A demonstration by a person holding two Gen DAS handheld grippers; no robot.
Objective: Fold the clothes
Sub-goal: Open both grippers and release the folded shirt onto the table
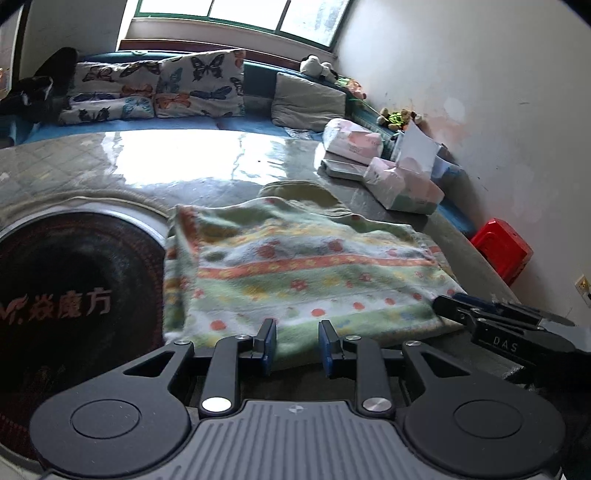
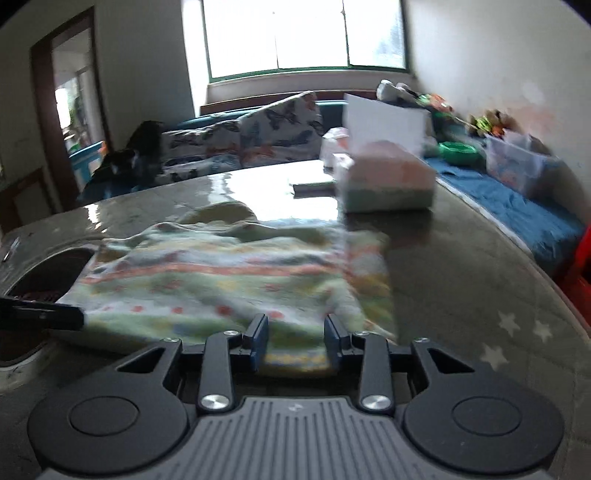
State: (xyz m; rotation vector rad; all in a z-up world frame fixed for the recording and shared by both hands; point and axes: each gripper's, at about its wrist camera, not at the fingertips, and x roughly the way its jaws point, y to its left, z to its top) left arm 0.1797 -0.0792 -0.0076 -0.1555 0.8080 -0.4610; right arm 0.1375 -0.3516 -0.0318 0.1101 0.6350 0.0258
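Lying folded on the glossy grey-green table [image 1: 207, 173], the patterned towel [image 1: 295, 266] shows green, white and orange bands dotted with red and yellow flowers; its left edge overlaps the rim of a dark round inset [image 1: 74, 280] in the tabletop that bears printed characters. A plain olive-coloured cloth [image 1: 299, 192] protrudes from beneath the towel's far edge.

The left gripper [image 1: 293, 345] sits at the towel's near hem, jaws parted with blue pads [image 1: 269, 343] either side of a visible gap; the pads press on nothing, so the tool is released. In the right wrist view the right gripper [image 2: 295, 343] likewise stands over the near hem, jaws apart, fabric visible between the pads but not pinched; this view is motion-blurred. Each gripper appears at the edge of the other's view, the two side by side along the hem.

Beyond the towel, tissue packs [image 1: 402, 188] and a white card [image 1: 417, 147] occupy the table's far right corner. A blue bench behind carries butterfly-print cushions [image 1: 155, 88] and a grey cushion [image 1: 306, 99] below a window [image 1: 240, 14]. A red stool [image 1: 502, 251] stands by the wall.
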